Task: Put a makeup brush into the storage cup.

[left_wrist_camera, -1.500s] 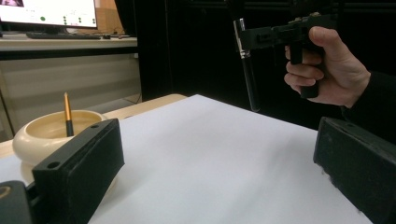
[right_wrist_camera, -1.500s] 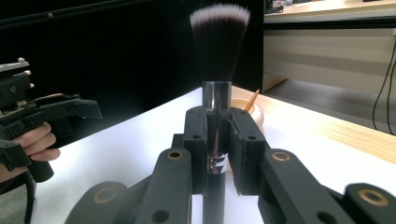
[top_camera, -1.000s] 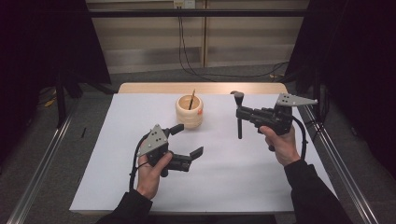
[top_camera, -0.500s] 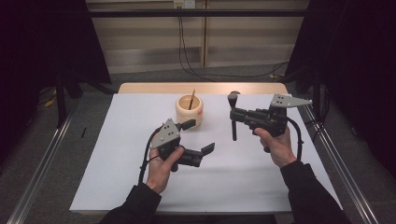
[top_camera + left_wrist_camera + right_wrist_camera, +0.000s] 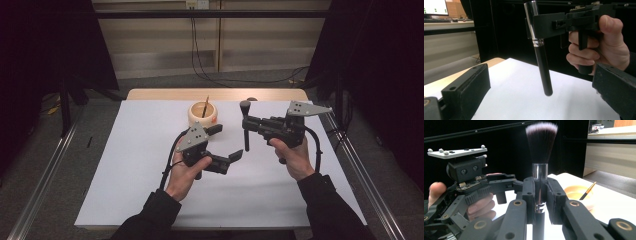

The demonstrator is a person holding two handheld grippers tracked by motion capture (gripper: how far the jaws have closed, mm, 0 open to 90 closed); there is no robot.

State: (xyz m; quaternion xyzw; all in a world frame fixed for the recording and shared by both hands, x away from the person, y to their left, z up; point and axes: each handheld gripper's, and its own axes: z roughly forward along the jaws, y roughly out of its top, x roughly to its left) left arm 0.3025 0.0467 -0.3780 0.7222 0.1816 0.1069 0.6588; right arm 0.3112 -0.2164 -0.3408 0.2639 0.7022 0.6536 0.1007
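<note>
A person at a white-covered table (image 5: 125, 200) holds a gripper in each hand, and a makeup brush (image 5: 245, 127) hangs between the two tools. The right gripper (image 5: 248, 125) is clamped on the brush at its silver ferrule (image 5: 539, 173), bristles (image 5: 541, 141) up and black handle (image 5: 543, 72) pointing straight down, its tip clear of the table. Gripping it high leaves the whole handle bare, which looks like an offer to the other hand.

The left gripper (image 5: 227, 145) sits just beside and below the brush with its jaws spread wide. In the left gripper view the two black pads (image 5: 467, 86) frame the hanging handle, one on each side, with neither touching it. That line-up suggests a hand-over: the open jaws appear to be set to close on the lower handle while the right gripper keeps the brush upright and steady.

Behind both tools, near the table's far edge, stands a small wooden bowl (image 5: 204, 114) with a thin brush (image 5: 205, 106) leaning inside it. The bowl is well apart from the makeup brush and may be where it is bound, though nothing here settles that.

The risk, by the look of it, lies in the slim, smooth handle, which could swing or slip if the left jaws close off-centre.
</note>
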